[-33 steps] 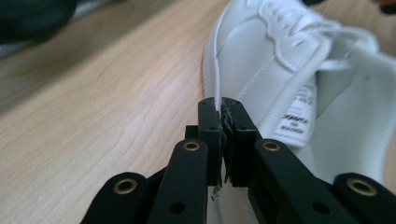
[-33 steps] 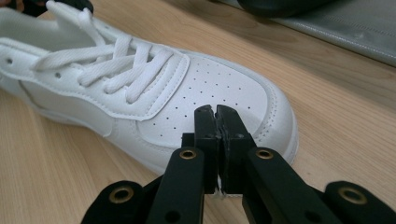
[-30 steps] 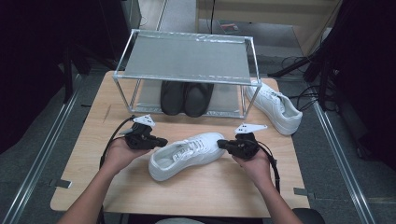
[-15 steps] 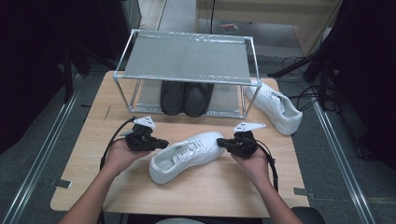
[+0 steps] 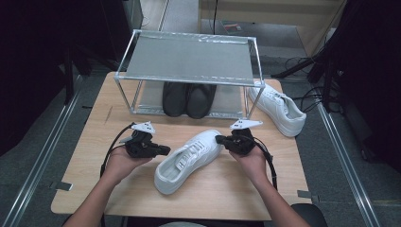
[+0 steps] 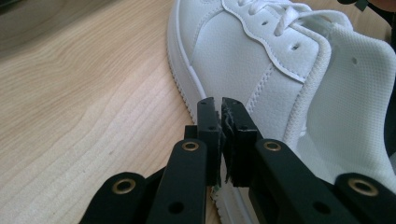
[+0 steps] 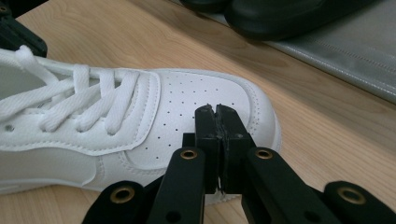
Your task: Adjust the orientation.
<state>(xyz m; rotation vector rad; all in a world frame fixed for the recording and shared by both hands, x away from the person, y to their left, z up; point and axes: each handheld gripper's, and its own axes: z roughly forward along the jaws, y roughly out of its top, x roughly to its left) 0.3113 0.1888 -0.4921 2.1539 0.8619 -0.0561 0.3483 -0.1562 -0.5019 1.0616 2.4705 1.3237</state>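
White sneaker (image 5: 189,160) on the worktop (image 5: 94,137) has swung slightly since a second ago, toe at right gripper (image 5: 221,140), heel by left gripper (image 5: 163,150), both jaws pressed together, probably nudging not pinching.

High view: dim, soft overall, edges of frame nearly black; table (image 5: 94,156) evenly lit from above, faint shadows. Gripper views brighter; white shoe (image 6: 280,70) near glare, tool bases at bottom blurred, upper-left background out of focus.
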